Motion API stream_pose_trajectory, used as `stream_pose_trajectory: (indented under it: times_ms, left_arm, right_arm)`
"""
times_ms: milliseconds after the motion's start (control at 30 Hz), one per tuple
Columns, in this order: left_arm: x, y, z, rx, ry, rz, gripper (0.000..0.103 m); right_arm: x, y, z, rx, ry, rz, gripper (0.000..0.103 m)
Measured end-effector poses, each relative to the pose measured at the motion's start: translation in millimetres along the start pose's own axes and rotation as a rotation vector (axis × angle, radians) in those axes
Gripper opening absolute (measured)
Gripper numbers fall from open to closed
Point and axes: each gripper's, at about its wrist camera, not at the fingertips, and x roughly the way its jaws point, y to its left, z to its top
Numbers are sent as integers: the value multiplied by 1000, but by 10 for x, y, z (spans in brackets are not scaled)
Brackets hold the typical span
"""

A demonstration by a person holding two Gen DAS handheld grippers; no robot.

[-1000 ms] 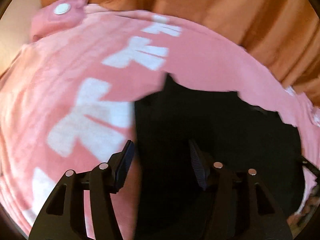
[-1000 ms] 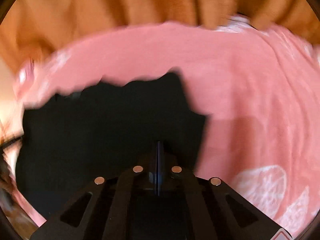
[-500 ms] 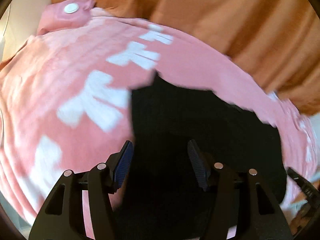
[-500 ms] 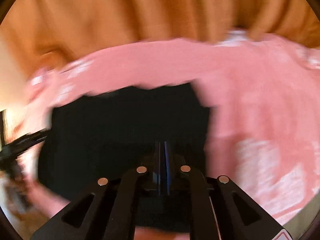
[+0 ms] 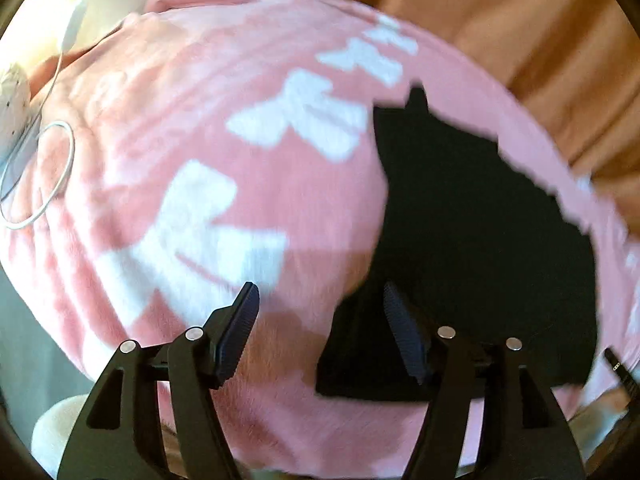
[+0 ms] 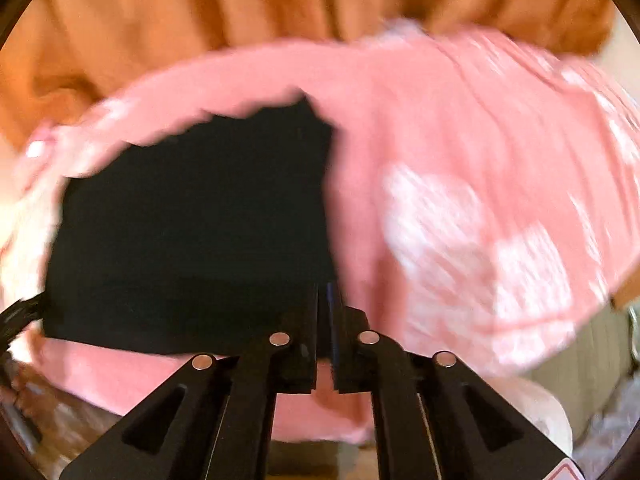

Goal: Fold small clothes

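Observation:
A black garment (image 5: 460, 240) lies flat on a pink blanket (image 5: 200, 140) with white bow prints. In the left wrist view my left gripper (image 5: 320, 320) is open and empty, over the garment's near left corner and the blanket beside it. In the right wrist view the same black garment (image 6: 192, 232) fills the left half. My right gripper (image 6: 325, 328) has its fingers almost together, with a thin gap, at the garment's near right corner. I cannot tell whether cloth is pinched between them.
Orange curtain folds (image 5: 520, 32) hang behind the bed. A white cable (image 5: 56, 160) loops on the blanket's left side. The blanket's near edge (image 6: 320, 428) drops off just below the grippers. A dark cable end (image 5: 620, 372) shows at far right.
Both grippers have drawn back toward the near edge of the bed. The garment's near edge now shows. The right fingers have parted by a thin gap.

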Motion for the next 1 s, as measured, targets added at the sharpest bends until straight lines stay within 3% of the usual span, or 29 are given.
stream_pose_trajectory:
  times_ms: [33, 100, 167, 233, 267, 333, 367, 400, 433, 467, 567, 700, 767, 867, 933, 1000]
  left_arm:
    - [-27, -2, 97, -25, -23, -27, 64]
    - [-6, -39, 222, -43, -36, -48, 84]
    - [139, -109, 312, -53, 7, -135, 88]
    - [364, -119, 295, -89, 85, -164, 89]
    - [346, -151, 292, -77, 35, -157, 92]
    - [372, -227, 296, -49, 46, -105, 87]
    - [345, -247, 294, -52, 34, -101, 69]
    - [342, -254, 318, -65, 48, -163, 30]
    - [363, -261, 340, -93, 86, -228, 11]
    - [330, -280, 368, -133, 100, -257, 8]
    - [-69, -657, 448, -51, -6, -296, 6]
    - [-601, -1587, 471, 103, -86, -442, 2]
    - [-647, -2234, 367, 199, -64, -516, 3]
    - [-320, -2974, 88, 302, 36, -524, 9]
    - [-85, -3193, -196, 337, 106, -471, 11]
    - [-78, -3071, -482, 332, 117, -488, 31]
  right_arm:
    - [-19, 173, 102, -27, -8, 72, 6]
    - [24, 568, 273, -92, -14, 192, 6]
    - [146, 846, 305, -148, -8, 255, 6]
    - [462, 1158, 398, -196, 46, 286, 6]
    - [515, 1198, 293, -205, 72, 294, 6]
    - [843, 1377, 265, -216, 144, 281, 5]
    - [932, 1409, 234, -212, 142, 288, 2]
    - [927, 1363, 207, -204, 116, 300, 2]
    - [948, 1347, 228, -193, 128, 314, 2]
    - [965, 1317, 264, -160, 146, 340, 2]
    - [930, 1190, 301, -111, 167, 393, 6]
    - [647, 819, 290, -44, 116, 406, 13]
    - [511, 566, 289, 32, 89, 419, 14]
    - [300, 36, 236, 143, 46, 399, 21]
    - [215, -230, 202, 199, 37, 363, 23]
    - [91, -513, 162, 240, 32, 324, 23]
